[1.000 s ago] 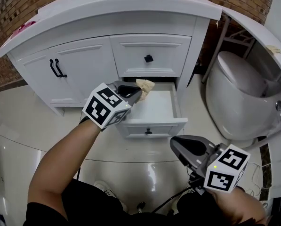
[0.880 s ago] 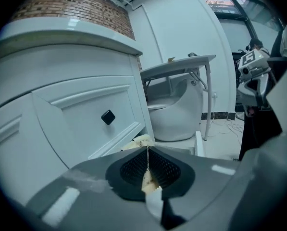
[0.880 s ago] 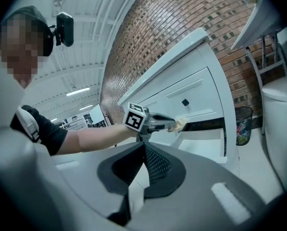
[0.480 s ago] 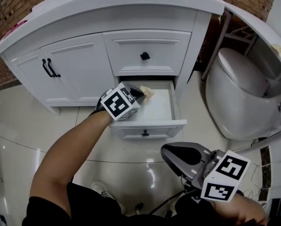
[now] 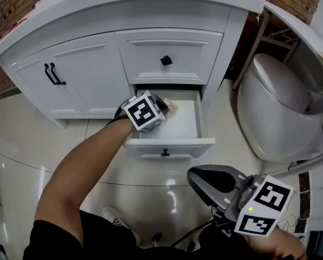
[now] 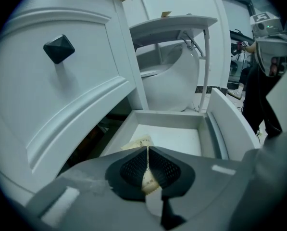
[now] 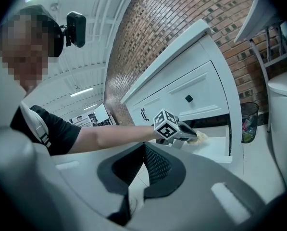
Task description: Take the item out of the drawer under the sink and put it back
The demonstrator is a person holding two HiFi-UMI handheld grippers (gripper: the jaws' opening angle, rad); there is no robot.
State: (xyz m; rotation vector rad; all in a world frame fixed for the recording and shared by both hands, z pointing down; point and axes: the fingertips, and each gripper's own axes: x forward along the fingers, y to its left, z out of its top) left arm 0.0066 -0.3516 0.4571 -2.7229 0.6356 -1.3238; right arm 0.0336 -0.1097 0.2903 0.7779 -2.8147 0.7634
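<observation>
Two grippers were in view, but only one was at the drawer. The left gripper (image 6: 147,152) had its fingers (image 6: 169,170) pressed together on a thin beige paper sachet (image 6: 139,142). They pinched it by its near end, so its long axis ran forward out of the fingers, toward the back of the open white drawer (image 5: 169,142) in the white vanity cabinet (image 5: 91,75). The sachet was over the left rear part of the drawer floor; whether it touched the floor could not be told. To put it back, it seemed that only a short lowering and an opening were needed. The right gripper (image 7: 143,146) was well apart from the drawer, lower in the head view, with its fingers (image 7: 157,165) together and nothing between them.
</observation>
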